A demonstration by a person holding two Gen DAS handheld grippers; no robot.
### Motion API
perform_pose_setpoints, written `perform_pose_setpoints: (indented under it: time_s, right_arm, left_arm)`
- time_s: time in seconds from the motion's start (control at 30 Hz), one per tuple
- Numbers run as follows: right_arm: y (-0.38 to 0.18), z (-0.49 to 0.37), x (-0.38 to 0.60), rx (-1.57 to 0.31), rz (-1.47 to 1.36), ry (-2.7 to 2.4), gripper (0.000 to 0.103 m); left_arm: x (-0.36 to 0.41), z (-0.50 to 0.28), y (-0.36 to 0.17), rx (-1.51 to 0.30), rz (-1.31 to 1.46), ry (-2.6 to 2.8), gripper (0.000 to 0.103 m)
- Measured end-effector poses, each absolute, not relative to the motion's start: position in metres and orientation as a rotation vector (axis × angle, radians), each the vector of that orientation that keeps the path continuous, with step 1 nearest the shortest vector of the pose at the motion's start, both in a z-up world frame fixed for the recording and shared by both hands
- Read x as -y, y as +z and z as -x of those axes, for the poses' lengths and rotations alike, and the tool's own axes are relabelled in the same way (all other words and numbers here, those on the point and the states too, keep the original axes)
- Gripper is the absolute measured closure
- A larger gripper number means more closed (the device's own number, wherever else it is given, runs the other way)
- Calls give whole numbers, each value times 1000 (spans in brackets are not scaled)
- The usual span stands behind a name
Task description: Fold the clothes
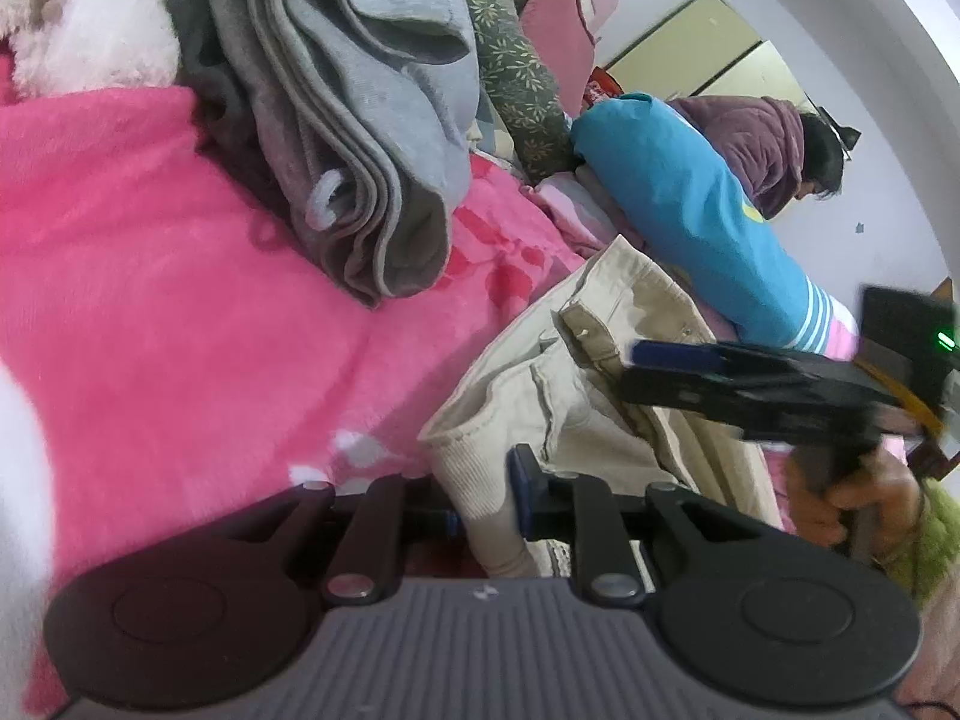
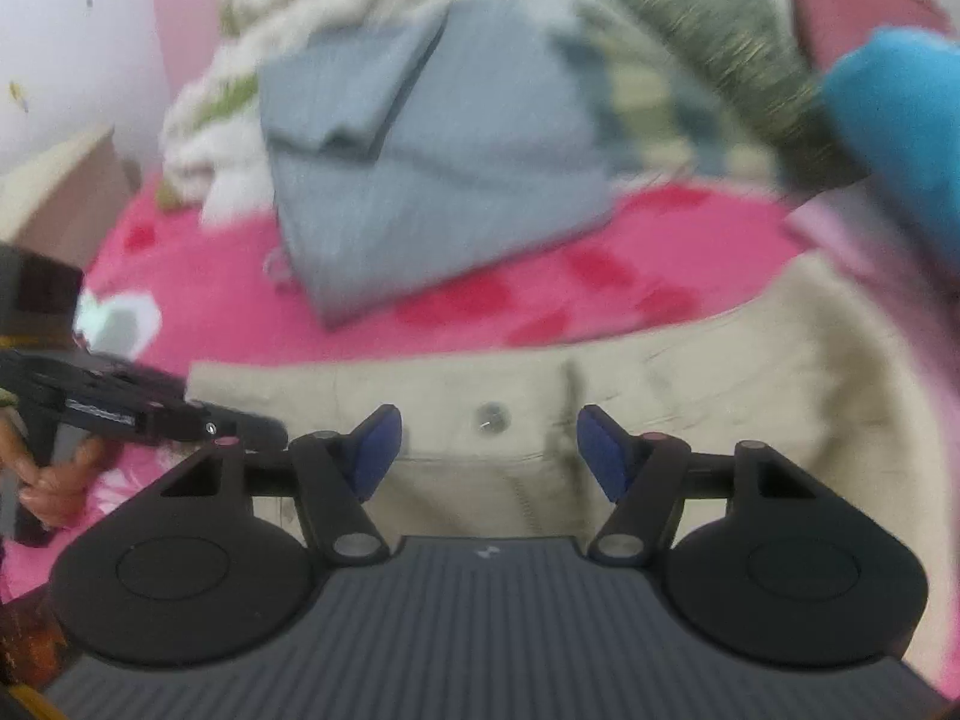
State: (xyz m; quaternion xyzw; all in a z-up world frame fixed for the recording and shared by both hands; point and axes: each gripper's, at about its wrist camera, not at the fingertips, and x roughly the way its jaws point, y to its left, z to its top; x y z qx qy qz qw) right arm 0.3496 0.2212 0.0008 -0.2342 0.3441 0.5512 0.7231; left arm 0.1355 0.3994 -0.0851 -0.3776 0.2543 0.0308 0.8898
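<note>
1. The left gripper (image 1: 486, 516) is closed on a fold of the beige cotton trousers (image 1: 576, 396).
2. The right gripper (image 2: 489, 456) is open above the trousers' waistband.
3. The trousers lie on the pink fleece blanket (image 1: 180, 300), near a folded grey garment (image 2: 420, 168).

The pink blanket (image 1: 180, 276) is fluffy, matt fleece. The beige trousers (image 1: 570, 396) look like sturdy woven cotton with stitched seams and a shiny metal button (image 2: 492, 418). The grey garment (image 1: 360, 138) is soft knit jersey. Each tool (image 2: 489, 456) is matt black plastic with blue rubbery pads (image 2: 375, 456)
</note>
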Motion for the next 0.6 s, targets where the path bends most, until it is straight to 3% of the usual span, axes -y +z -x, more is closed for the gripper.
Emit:
perform_pose_setpoints:
  time_s: [0.2,0.33,0.37,0.47,0.6]
  right_arm:
    - [-33,-371,-250,-869,557,1163,34]
    - [-40,-368,-252,-888,558,1156,38]
    - [-39,-365,-251,-888,555,1164,53]
    - [-31,-351,-248,-819,599,1147,85]
    - [-20,-333,-245,-691,611,1103,90]
  left_arm:
    - [-391,-138,-80,-528,708,89,83]
    - [-385,-140,-76,-528,656,107,81]
    - [-383,-139,-75,-526,642,115,80]
    - [-378,-138,-70,-519,600,140,79]
    - [-373,-135,-66,-503,561,178,75]
